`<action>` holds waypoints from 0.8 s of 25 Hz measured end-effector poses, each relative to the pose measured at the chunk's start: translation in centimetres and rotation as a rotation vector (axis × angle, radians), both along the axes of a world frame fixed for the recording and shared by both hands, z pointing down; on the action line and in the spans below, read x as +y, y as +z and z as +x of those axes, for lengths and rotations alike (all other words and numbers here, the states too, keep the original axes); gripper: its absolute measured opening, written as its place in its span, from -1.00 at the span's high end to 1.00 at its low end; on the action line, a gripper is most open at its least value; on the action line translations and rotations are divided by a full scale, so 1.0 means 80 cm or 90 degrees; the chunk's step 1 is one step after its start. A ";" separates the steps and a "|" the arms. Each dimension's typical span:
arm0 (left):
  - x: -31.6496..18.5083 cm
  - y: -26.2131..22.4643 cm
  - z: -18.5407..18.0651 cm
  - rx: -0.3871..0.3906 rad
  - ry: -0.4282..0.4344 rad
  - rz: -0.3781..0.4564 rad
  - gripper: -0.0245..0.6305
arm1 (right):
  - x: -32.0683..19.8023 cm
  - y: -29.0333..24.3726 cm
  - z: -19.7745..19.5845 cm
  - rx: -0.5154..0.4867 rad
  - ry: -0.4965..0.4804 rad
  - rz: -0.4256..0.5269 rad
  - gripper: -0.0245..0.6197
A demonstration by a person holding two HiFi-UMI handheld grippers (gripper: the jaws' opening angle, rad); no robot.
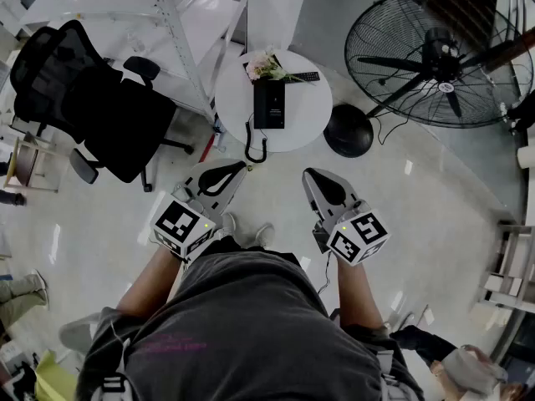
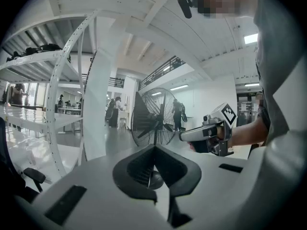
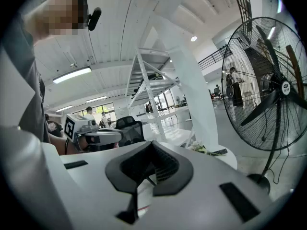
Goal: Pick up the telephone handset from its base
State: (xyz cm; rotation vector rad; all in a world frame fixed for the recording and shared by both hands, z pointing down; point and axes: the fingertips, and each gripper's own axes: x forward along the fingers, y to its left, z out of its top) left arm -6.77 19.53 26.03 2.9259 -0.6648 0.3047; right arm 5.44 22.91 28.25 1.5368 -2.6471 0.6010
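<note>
Telephone handset [image 1: 262, 104]: black, long and narrow, lying lengthwise in its cradle on a black rectangular base [image 1: 277, 107]. From above, handset and base read as one dark block, and the line between them is hard to make out.

Cord [image 1: 255, 146]: black, coiled, running off the near edge of the desk and hanging in a loop below it.

Location: near the middle of a small round white desk [image 1: 313, 111], ahead of the person and well apart from both tongs.

Also on the desk: a small bunch of pale flowers [image 1: 266, 66] at the far side, and a dark remote control [image 1: 306, 77] just beside them.

Left tongs [image 1: 239, 168]: pressed together, nothing between them, held short of the desk and pointing toward it.

Right tongs [image 1: 308, 175]: pressed together, nothing between them, held beside the left pair.

Surroundings: black office chair [image 1: 92, 107] to the left of the desk, a large black floor fan [image 1: 439, 57] to the right, and a white metal frame [image 1: 180, 32] behind.
</note>
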 end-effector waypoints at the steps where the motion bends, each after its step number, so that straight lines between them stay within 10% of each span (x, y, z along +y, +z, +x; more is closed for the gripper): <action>1: -0.001 0.000 0.000 0.000 0.000 0.000 0.88 | -0.001 0.000 0.000 0.000 0.000 0.000 0.86; 20: 0.008 0.012 0.031 -0.008 -0.012 -0.003 0.88 | 0.001 0.008 0.032 -0.023 -0.004 -0.002 0.86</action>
